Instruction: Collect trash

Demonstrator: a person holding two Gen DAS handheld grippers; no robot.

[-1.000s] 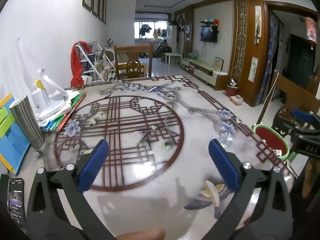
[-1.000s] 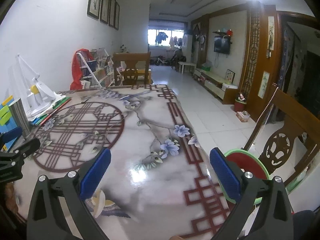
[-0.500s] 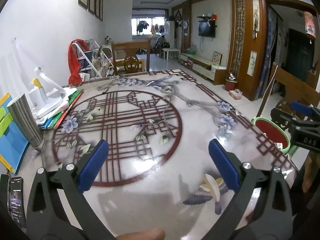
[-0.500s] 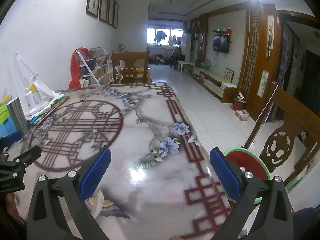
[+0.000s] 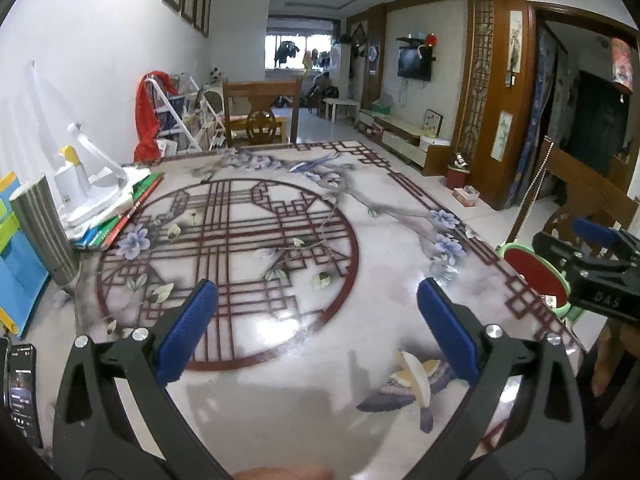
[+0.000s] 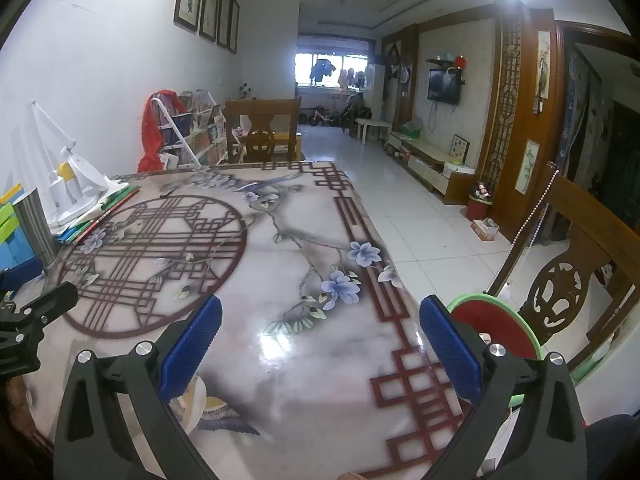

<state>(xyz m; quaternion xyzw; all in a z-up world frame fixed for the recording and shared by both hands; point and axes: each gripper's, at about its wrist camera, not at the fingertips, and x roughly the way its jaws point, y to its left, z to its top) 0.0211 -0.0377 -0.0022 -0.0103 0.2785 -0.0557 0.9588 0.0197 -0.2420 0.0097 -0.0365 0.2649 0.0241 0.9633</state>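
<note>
Item: trash. We find no loose piece on the table (image 5: 304,364); nothing to grasp shows, so weight and grip point cannot be judged. Receptacle: bin (image 6: 496,330) with green rim and red inside, just off the table's right edge; we judge it light plastic, best left standing. Left gripper (image 5: 316,320): jaws spread, empty. Right gripper (image 6: 320,332): jaws spread, empty. Periphery: white lamp (image 5: 86,196) on books (image 5: 120,220), grey cylinder (image 5: 42,232), phone (image 5: 22,392).
</note>
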